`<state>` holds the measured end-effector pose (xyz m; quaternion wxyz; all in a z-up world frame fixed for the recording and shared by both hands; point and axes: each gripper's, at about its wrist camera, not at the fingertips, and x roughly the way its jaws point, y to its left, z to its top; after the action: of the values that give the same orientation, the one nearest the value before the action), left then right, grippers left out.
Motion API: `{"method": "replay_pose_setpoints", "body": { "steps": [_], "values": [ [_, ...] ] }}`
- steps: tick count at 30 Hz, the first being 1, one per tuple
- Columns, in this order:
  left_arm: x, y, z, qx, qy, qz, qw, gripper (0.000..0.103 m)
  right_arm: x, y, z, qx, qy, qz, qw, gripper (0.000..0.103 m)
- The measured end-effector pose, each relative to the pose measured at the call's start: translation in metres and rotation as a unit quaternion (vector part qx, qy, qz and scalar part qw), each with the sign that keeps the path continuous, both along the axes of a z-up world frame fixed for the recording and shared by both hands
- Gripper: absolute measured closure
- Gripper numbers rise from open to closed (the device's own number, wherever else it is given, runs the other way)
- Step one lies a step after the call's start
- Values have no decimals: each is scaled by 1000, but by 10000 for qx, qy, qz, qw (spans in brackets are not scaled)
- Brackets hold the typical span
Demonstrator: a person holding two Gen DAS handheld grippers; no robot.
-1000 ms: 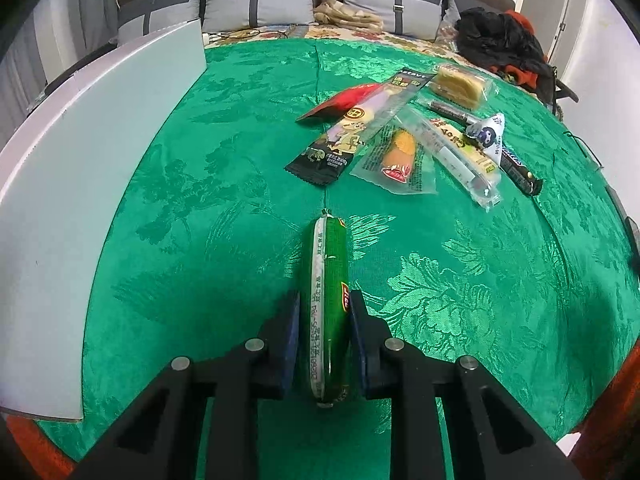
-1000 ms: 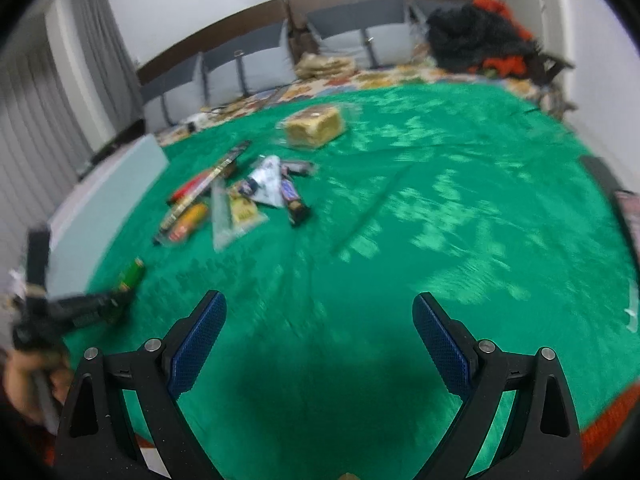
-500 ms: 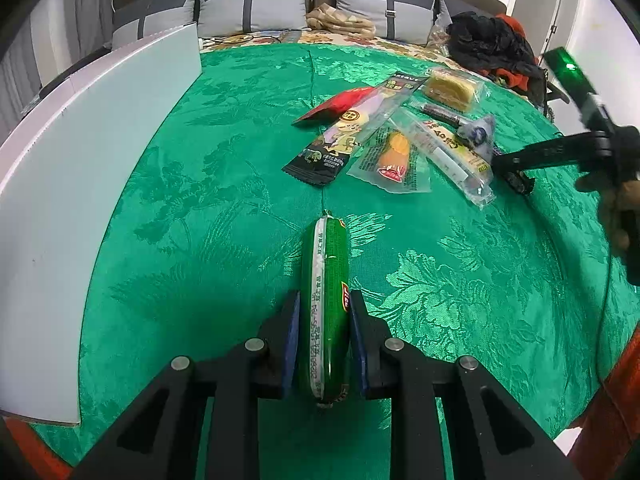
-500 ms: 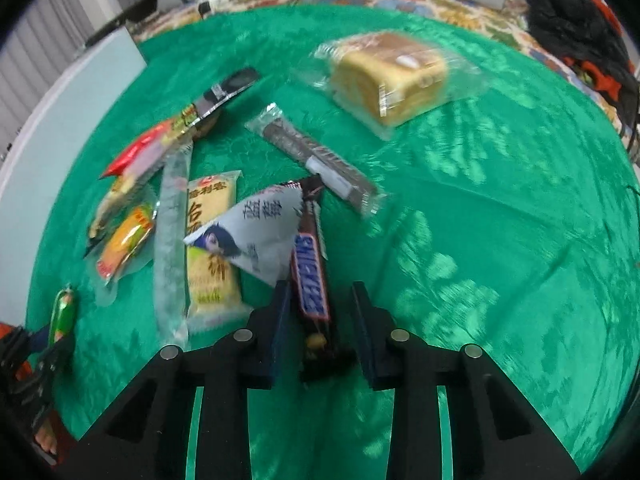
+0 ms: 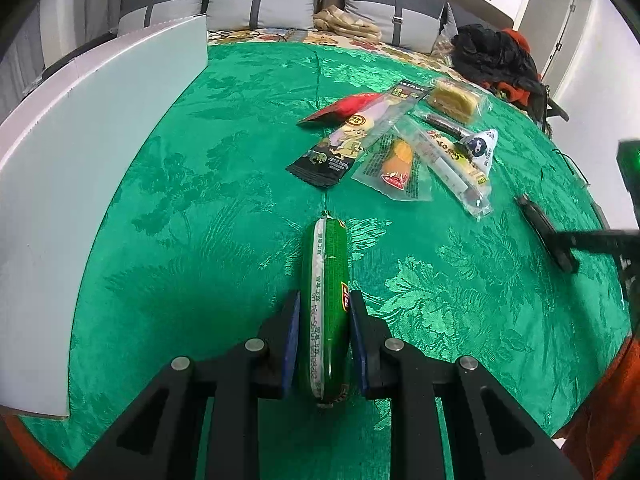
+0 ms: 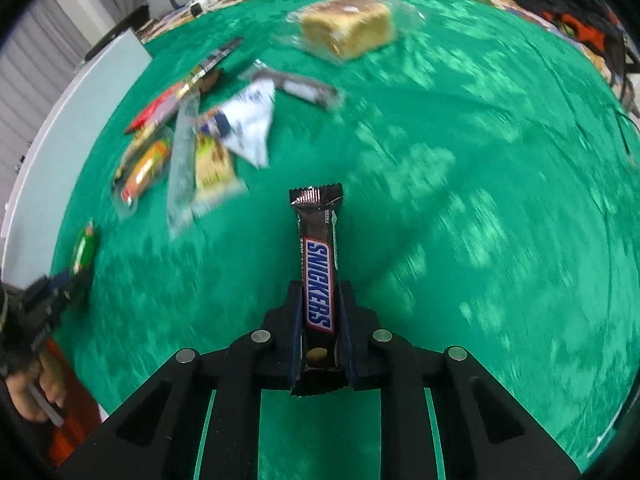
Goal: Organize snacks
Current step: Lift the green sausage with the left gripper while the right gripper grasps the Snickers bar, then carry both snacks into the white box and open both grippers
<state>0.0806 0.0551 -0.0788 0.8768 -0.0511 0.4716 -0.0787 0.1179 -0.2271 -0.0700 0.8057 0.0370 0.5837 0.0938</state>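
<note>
Now R gripper (image 6: 319, 320) shut on Snickers bar (image 6: 319, 268), was wide open & empty a sec ago; bar lifted clear of snack pile (image 6: 192, 148). L gripper (image 5: 325, 336) still clamps green sausage (image 5: 325, 304) over green cloth (image 5: 200, 240); both ready for sorting

The left gripper (image 5: 323, 312) is built of matte black plastic: two angular arms with triangular cut-outs that narrow toward the tips. Each arm carries two round silver screw heads. The inner faces of its fingers (image 5: 291, 340) are lined with blue pads. The right gripper (image 6: 319, 312) has the same black frame, the same four silver screws and dark blue pads on its fingers (image 6: 297, 332), plus thin green lines running along the inner edges of the arms (seen only in the right wrist view). In the left wrist view the right gripper's black body shows a small glowing green light. At the lower left of the right wrist view a hand (image 6: 30, 394) wears a black strap or cuff at the wrist, blurred.
</note>
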Motion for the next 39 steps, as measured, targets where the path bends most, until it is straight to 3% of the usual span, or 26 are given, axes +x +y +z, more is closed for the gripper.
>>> {"method": "replay_pose_setpoints", "body": {
  "steps": [4,6,8,10,11,12,19,26,30,34,39],
  "values": [
    [-1,-2,0,69,-26,-25,10000,80,-6,7,0,-355,-32,215,9991,78],
    [-2,-3,-1,127,-44,-57,9999,80,-2,13,0,-475,-61,250,9985,62],
    [-2,-4,-1,165,-61,-90,9998,80,4,18,-1,-498,-64,258,9984,61],
    [-3,-3,-1,153,-79,-106,9998,80,9,21,-2,-543,-89,245,9982,67],
    [-3,-3,-1,139,-83,-116,9998,80,11,21,-2,-552,-87,208,9982,85],
    [-3,-2,-1,132,-83,-121,9998,80,11,18,-1,-533,-88,130,9985,85],
    [-4,9,5,-317,-95,27,9995,81,-9,-17,13,607,-102,-561,9965,85],
    [-7,13,35,-790,-317,49,9964,81,-31,-39,32,2130,-241,-1027,9713,85],
    [-14,17,50,-839,-461,70,9954,81,-35,-29,50,2628,-359,-976,9592,85],
    [-20,31,68,-1072,-582,206,9923,81,-21,5,66,2798,-362,-688,9569,85],
    [-27,72,117,-1455,-1015,460,9831,81,1,68,95,3007,-486,-147,9524,85]
  ]
}}
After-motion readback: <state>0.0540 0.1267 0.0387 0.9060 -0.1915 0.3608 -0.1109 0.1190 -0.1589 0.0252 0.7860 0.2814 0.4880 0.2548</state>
